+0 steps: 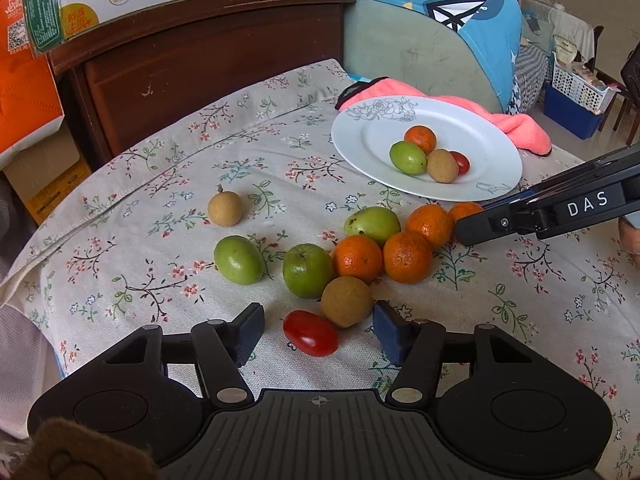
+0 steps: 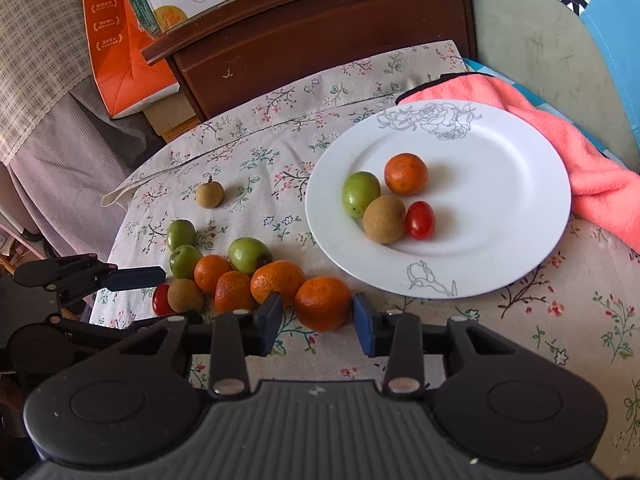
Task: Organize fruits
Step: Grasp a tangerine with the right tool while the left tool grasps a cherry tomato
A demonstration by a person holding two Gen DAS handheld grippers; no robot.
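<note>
Two grippers are reaching over fruit on a floral-clothed table. The right gripper (image 2: 316,312) is straddling a tangerine (image 2: 323,302), pads not yet touching. The left gripper (image 1: 318,332), jaws apart, is framing a cherry tomato (image 1: 310,333). Each should centre before squeezing gently, then carry to the plate (image 2: 520,184).
</note>
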